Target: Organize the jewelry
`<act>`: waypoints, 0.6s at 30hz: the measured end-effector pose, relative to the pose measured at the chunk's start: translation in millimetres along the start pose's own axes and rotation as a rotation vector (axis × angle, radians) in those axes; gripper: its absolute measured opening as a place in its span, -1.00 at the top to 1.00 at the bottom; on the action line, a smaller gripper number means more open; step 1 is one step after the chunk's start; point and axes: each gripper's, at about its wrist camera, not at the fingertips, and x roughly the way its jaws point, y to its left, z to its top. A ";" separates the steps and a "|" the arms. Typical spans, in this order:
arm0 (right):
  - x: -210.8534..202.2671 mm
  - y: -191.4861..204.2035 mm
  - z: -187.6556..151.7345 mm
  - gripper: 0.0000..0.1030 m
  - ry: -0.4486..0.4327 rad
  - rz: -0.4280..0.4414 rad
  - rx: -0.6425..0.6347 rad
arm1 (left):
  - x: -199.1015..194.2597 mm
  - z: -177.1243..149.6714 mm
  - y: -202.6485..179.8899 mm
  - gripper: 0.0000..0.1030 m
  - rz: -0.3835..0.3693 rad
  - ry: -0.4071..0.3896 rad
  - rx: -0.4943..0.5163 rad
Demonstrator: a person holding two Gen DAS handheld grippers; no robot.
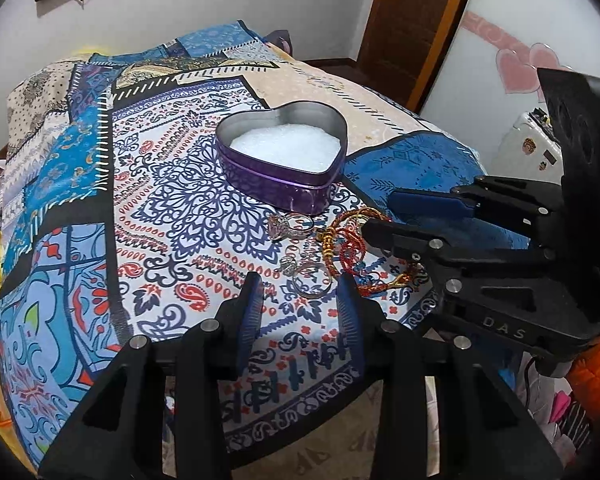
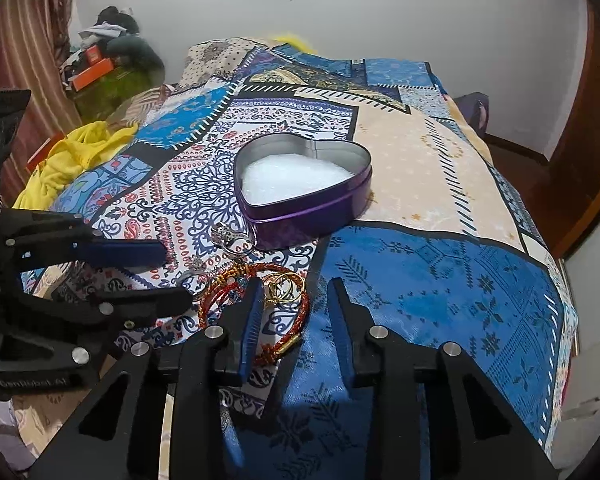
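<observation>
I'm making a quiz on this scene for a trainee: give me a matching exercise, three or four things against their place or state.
Things:
1. purple heart-shaped metal tin
2. red and gold braided cord bracelet
3. silver ring with a large stone
4. yellow cloth

Places or states:
A. lies on the bedspread just in front of the tin
B. open, with white padding inside
C. bunched at the far left edge of the bed
D. lies by the right gripper's left finger

Pairs: 1-B, 2-D, 3-A, 4-C
</observation>
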 end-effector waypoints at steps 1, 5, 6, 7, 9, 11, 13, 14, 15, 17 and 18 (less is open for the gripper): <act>-1.1 0.5 0.4 0.43 -0.004 0.003 -0.002 | 1.0 0.4 0.2 0.25 -0.005 0.001 -0.001; -3.3 2.0 3.1 0.43 -0.013 0.010 -0.010 | 4.5 0.7 -1.6 0.32 -0.010 0.003 0.000; -3.1 2.5 3.7 0.43 -0.014 0.010 -0.012 | 5.4 0.9 -1.5 0.35 -0.013 0.004 0.000; -2.1 2.6 4.6 0.43 -0.012 0.011 -0.015 | 6.8 1.3 -1.6 0.36 -0.015 0.005 0.000; 2.9 3.5 5.7 0.43 -0.001 0.011 -0.024 | 9.2 2.2 -1.6 0.43 -0.016 0.007 0.001; 8.3 3.4 5.9 0.50 0.012 0.017 -0.027 | 10.3 2.4 -2.2 0.49 -0.014 0.006 0.005; 10.9 2.8 5.1 0.53 0.017 0.031 -0.018 | 10.8 1.7 -1.8 0.58 -0.009 0.002 0.005; 11.7 2.1 5.1 0.54 0.016 0.037 -0.011 | 10.9 1.4 -1.5 0.60 -0.009 0.001 0.003; 11.6 1.9 4.6 0.56 0.015 0.042 -0.007 | 11.0 1.5 -0.7 0.60 -0.011 0.000 0.000; 12.3 2.2 4.0 0.70 0.016 0.042 -0.006 | 10.1 0.9 -0.4 0.60 -0.014 -0.003 -0.004; 13.4 2.5 3.7 0.75 0.019 0.041 -0.009 | 10.0 1.1 0.2 0.60 -0.014 -0.004 -0.005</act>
